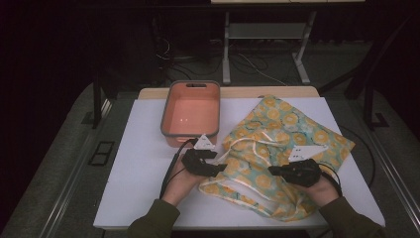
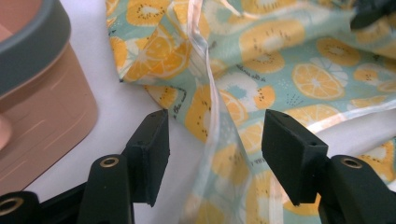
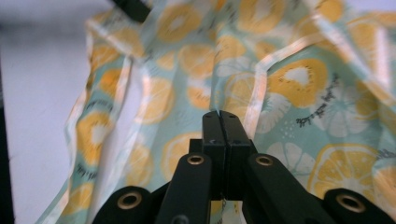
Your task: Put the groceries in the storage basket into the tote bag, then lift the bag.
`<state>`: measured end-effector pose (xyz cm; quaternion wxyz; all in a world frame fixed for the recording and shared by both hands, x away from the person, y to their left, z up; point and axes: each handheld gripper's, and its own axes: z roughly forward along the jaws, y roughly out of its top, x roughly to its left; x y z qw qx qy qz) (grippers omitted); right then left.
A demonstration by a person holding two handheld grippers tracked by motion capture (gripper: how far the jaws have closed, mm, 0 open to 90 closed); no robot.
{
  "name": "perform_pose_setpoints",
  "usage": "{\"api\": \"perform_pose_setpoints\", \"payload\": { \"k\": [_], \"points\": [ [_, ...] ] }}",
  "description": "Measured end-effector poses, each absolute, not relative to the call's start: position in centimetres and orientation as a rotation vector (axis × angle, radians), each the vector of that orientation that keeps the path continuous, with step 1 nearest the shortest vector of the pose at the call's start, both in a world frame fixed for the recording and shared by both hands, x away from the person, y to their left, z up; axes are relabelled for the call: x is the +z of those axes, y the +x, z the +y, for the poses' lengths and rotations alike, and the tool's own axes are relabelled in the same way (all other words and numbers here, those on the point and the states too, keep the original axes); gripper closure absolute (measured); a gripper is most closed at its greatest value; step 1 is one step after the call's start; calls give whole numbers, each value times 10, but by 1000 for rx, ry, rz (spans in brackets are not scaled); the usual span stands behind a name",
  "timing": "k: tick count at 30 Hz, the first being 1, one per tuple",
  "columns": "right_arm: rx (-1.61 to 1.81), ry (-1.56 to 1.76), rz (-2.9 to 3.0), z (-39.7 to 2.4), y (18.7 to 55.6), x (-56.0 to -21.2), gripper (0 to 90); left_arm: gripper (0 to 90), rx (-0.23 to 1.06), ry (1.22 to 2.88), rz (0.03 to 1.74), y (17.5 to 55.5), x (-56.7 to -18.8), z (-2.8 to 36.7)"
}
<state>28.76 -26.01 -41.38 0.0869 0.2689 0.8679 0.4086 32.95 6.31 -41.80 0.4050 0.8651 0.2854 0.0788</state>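
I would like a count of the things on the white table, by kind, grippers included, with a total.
Fruit-print cloth bag: 1
Orange bin with grey rim: 1
Black handheld grippers: 2, the left gripper with its fingers open around a fold of the bag, the right gripper shut on it
Total: 4

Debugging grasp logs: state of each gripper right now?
Left gripper: open, jaws either side of a fold of the fruit-print bag.
Right gripper: jaws together; whether they pinch bag fabric cannot be told.
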Motion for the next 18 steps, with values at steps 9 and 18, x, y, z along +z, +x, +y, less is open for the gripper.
{"api": "perform_pose_setpoints", "payload": {
  "k": [9, 18],
  "points": [
    [1087, 776, 2723, -244, 285, -435, 802, 409, 193, 2190, 748, 336, -425, 63],
    [1275, 913, 2474, -280, 303, -399, 575, 398, 162, 2180, 756, 333, -426, 67]
  ]
}}
